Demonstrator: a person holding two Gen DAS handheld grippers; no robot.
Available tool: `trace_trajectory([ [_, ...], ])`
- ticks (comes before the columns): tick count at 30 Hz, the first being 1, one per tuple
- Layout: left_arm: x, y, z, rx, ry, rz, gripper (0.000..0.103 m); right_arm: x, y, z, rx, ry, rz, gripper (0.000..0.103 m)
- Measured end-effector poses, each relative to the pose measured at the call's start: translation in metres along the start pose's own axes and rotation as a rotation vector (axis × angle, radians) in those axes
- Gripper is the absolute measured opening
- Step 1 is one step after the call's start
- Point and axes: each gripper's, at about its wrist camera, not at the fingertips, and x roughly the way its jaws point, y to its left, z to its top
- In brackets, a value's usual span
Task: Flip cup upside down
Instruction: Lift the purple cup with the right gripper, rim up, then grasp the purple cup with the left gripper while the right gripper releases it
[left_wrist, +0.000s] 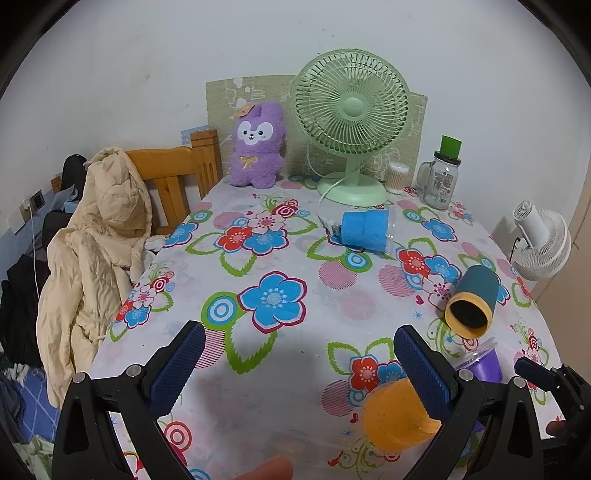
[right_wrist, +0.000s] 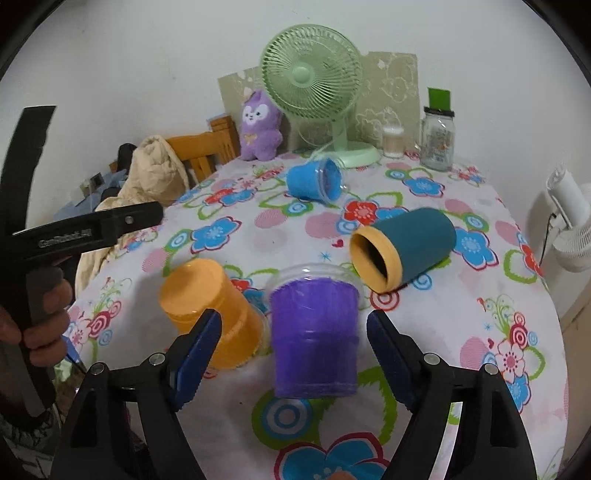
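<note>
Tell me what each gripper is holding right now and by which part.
Nothing is held. The right gripper is open around the purple cup, pads not touching; the left gripper is open over bare tablecloth.

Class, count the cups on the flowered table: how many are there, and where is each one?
4. The purple cup sits between the right tool's fingers; the orange cup is left of it; the teal cup lies beyond, right; the blue cup lies near the fan. None seems hidden.

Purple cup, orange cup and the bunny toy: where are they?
purple cup (right_wrist: 314, 339), right wrist view, on its side wall.
orange cup (right_wrist: 207, 306), right wrist view, on its side wall.
bunny toy (left_wrist: 256, 147), left wrist view, on its chest.
</note>
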Motion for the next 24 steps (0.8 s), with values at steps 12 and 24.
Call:
trace_trajectory([
  [12,-0.006,-0.016,-0.001,0.026,0.004,-0.042,0.103,-0.007,-0.016,-0.006,0.044,0.013,-0.006,0.083],
  [24,-0.018,-0.071,-0.001,0.1,0.003,-0.108,0.103,-0.043,-0.059,-0.018,0.129,-0.047,-0.015,0.083],
])
